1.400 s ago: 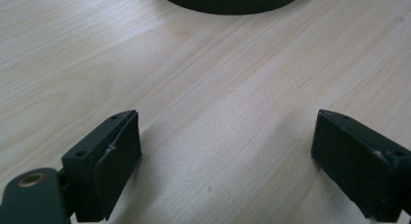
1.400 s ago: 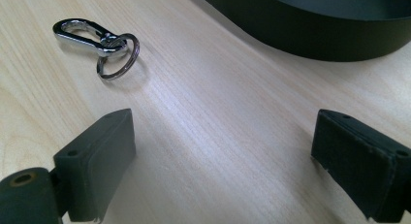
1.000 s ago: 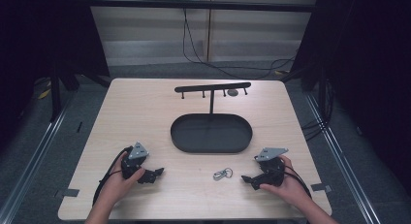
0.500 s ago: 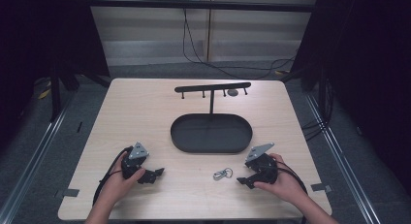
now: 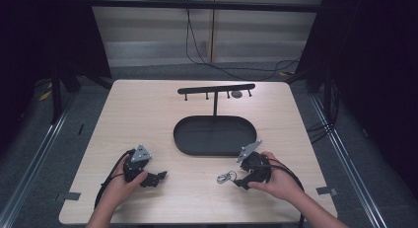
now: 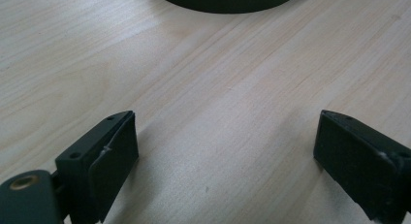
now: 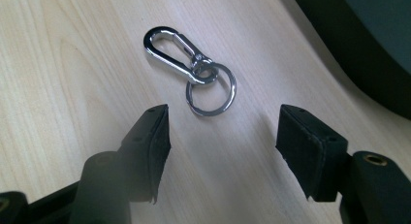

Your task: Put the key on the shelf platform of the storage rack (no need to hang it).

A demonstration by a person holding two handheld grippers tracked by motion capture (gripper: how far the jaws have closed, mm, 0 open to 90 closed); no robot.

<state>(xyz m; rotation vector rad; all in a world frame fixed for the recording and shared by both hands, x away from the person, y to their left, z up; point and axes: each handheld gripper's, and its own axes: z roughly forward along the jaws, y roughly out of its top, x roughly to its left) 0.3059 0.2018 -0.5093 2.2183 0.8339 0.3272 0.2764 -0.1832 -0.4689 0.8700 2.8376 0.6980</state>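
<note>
Table of pale wood took up most of the high view, with two forearms coming in from its near edge. Toward the far side stood a black stand: an oval tray as its base, a thin post rising from it, and a bar with short pegs across the top. The left gripper rested low on the near left of the table, its jaws wide apart over bare wood with nothing between them, the tray's edge showing beyond. The right gripper sat on the near right, just in front of the tray, pointing left at the clip. Its jaws had just been closing but stood apart, with nothing between the pads. The clip, a small silver carabiner joined to a ring, lay flat on the wood just ahead of those jaws, near the tray yet clear of it.
</note>
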